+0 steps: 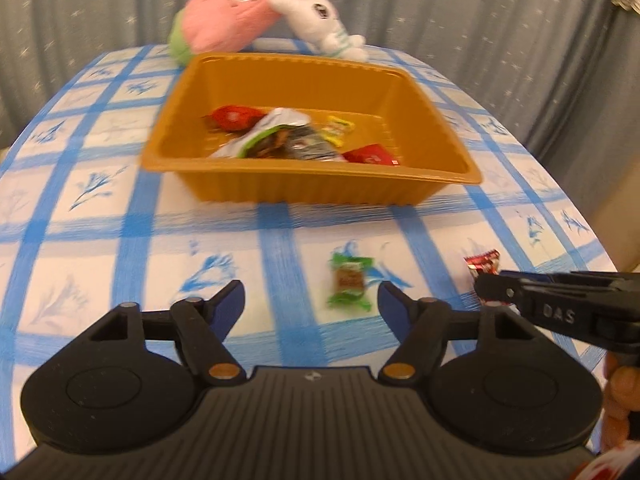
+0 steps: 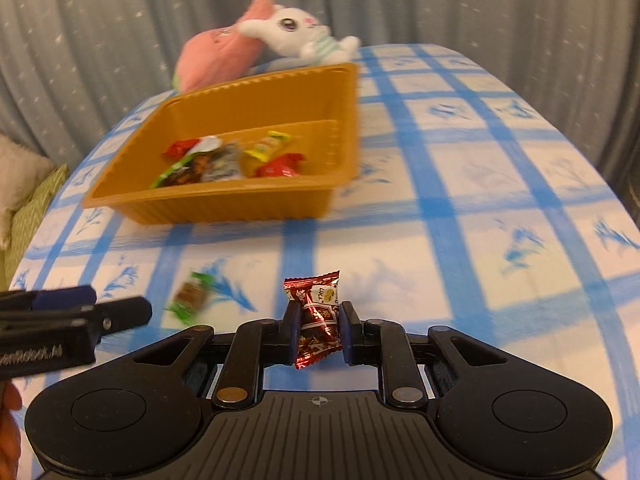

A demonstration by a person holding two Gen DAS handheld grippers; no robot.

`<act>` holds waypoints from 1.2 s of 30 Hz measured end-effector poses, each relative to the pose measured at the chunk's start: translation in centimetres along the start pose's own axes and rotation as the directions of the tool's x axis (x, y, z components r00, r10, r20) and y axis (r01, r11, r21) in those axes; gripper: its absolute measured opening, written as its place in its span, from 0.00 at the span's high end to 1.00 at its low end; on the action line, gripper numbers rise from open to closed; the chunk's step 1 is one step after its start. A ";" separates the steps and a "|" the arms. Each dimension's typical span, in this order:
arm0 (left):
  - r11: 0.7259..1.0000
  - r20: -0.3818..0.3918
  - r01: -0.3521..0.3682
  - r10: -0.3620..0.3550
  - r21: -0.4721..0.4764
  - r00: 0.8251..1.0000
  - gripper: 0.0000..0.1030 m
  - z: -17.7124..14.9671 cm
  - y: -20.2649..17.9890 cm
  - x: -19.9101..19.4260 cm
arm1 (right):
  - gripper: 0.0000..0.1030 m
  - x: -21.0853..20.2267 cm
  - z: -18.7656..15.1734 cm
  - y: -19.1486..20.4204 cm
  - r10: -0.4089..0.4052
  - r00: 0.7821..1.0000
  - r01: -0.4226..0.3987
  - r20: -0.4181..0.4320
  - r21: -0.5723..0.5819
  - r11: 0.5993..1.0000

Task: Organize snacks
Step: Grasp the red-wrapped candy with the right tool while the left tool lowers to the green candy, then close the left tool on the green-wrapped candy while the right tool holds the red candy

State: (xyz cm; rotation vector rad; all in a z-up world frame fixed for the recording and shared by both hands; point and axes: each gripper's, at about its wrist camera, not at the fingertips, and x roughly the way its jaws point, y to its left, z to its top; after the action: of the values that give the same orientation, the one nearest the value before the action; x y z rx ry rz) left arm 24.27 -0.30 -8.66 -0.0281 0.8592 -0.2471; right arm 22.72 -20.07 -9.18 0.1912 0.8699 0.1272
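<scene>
My right gripper (image 2: 320, 314) is shut on a dark red wrapped candy (image 2: 316, 292), its pads pressing both sides just above the blue checked tablecloth (image 2: 460, 240). In the left wrist view the same gripper (image 1: 490, 290) comes in from the right, with the red candy (image 1: 484, 262) sticking out past its tip. My left gripper (image 1: 310, 294) stands open. A green wrapped candy (image 1: 349, 282) lies on the cloth just inside its right finger, not pinched. An orange plastic tray (image 1: 312, 192) behind holds several wrapped snacks (image 1: 280, 140).
A pink plush (image 1: 228, 20) and a white rabbit plush (image 1: 320, 20) lean at the table's far edge behind the tray. Grey curtains hang all around. A pale cushion (image 2: 24, 184) sits off the table's left side. A hand (image 1: 622, 396) grips the right tool.
</scene>
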 end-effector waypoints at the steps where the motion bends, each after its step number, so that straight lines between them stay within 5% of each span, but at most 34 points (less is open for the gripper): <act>1: 1.000 0.002 0.000 0.000 0.014 1.000 0.37 0.1 -0.4 0.3 | 0.80 -0.3 -0.2 -0.5 -0.006 1.000 0.006 -0.001 0.005 1.000; 20: 0.988 -0.036 -0.017 0.023 0.153 0.999 0.79 -0.1 -3.2 4.1 | 0.80 -0.9 -1.1 -2.8 -0.002 1.000 0.002 0.000 0.048 0.999; 36: 0.996 -0.058 -0.018 0.023 0.087 0.998 0.83 -2.5 -3.4 0.1 | 0.80 -3.1 -1.5 -2.1 0.011 1.000 -0.012 0.020 0.032 0.999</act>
State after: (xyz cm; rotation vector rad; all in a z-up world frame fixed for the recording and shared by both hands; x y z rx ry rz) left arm 21.76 -3.46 -9.93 0.0686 0.9066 -0.2665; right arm 19.63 -22.50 -8.31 0.2275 0.8512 0.1216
